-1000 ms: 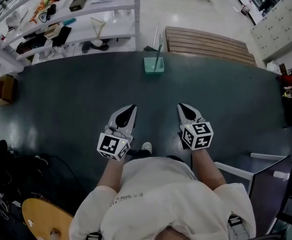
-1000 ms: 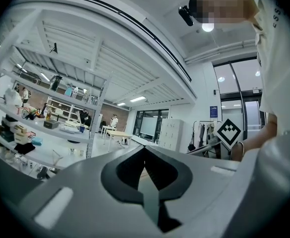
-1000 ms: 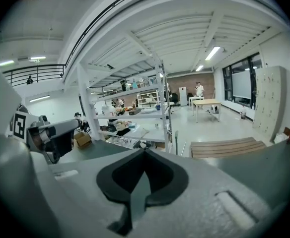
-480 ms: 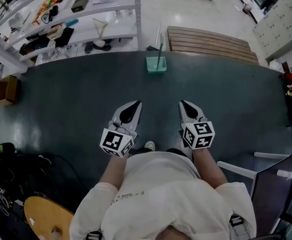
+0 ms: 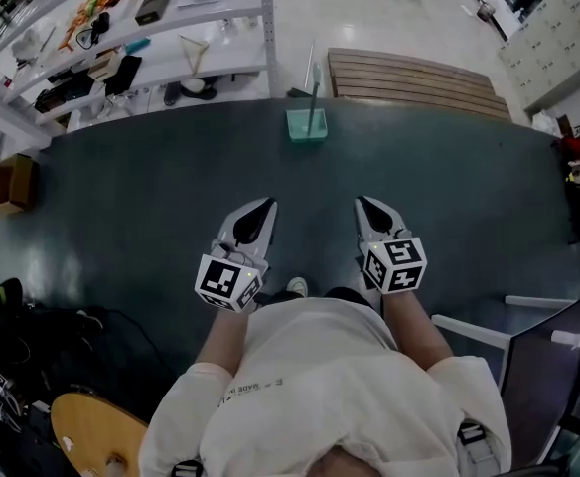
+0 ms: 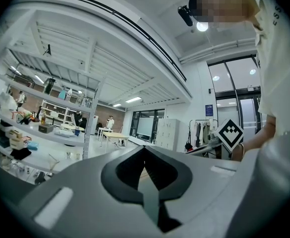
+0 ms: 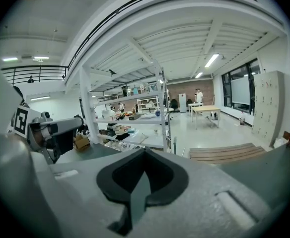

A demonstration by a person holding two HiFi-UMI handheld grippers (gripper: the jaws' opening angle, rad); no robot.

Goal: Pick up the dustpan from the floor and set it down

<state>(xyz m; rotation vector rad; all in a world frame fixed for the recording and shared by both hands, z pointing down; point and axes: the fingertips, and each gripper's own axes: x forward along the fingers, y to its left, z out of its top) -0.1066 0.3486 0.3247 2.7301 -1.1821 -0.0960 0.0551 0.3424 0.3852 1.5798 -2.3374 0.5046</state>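
1. The left tool (image 5: 265,207) and the right tool (image 5: 362,204) are both showing their jaws pressed together, with nothing between them. They are hanging side by side in front of the person's body.
2. The dustpan (image 5: 307,127) is standing on the dark floor (image 5: 151,197), well ahead of both tools and close to the far edge of the dark area.
3. It is lying almost on the middle line between the two tools, so neither hand is looking clearly nearer.
4. Its handle (image 5: 315,92) is rising upright from the pan, so the long axis is pointing up, not along the floor.
5. A wooden platform (image 5: 409,82) is lying just behind the dustpan to the right, and a shelf rack (image 5: 171,58) is standing behind it to the left. Only bare floor is showing between the tools and the dustpan.
6. In my judgement, the person is needing to step forward, lower one tool and open it before closing it around the handle.
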